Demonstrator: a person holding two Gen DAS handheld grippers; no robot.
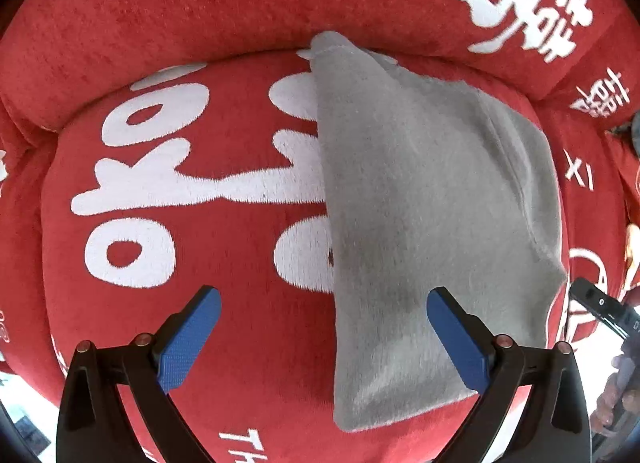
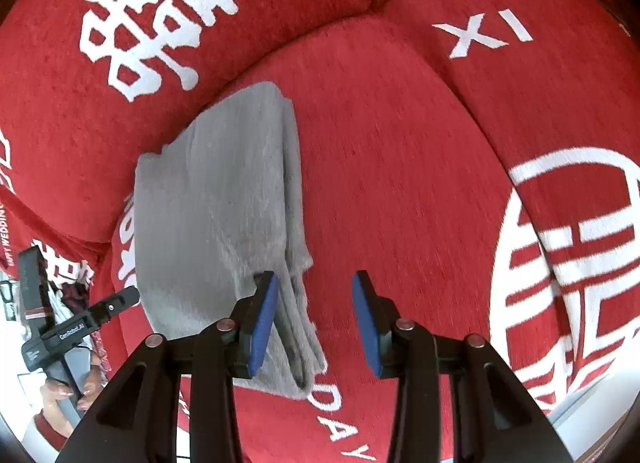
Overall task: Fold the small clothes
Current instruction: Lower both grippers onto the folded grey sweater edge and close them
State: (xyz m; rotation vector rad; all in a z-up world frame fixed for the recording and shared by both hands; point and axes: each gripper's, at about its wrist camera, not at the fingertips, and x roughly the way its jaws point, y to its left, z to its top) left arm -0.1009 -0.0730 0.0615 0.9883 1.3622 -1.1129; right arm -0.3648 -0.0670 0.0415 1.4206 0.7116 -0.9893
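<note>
On the left, the left gripper points straight down at the red sofa seat, its blue pads as wide apart as they go and nothing between them but bare red cushion and the left border of the grey cloth. One pad stands over the red fabric, the other over the cloth's near corner; neither pad presses on it.

The grey cloth lies folded into a long narrow stack. Its long axis runs from the seat's front edge back toward the backrest, where its far end touches the crease between seat and back. In the left wrist view it sits to the right of that gripper's middle; the left long edge is straight and looks clean.

Further right, the right gripper comes in at a slant, jaws partly apart and gripping nothing. Its left pad sits over the cloth's right long edge, where several layers show as loose, stepped folds; the other pad is over bare red seat.

I judge both grippers about equally near, each at its own long edge by the front end. A fold across the long axis would carry the front end toward the backrest. To the right of the cloth the seat is open; to the left there is also room; the backrest closes off the far end.
</note>
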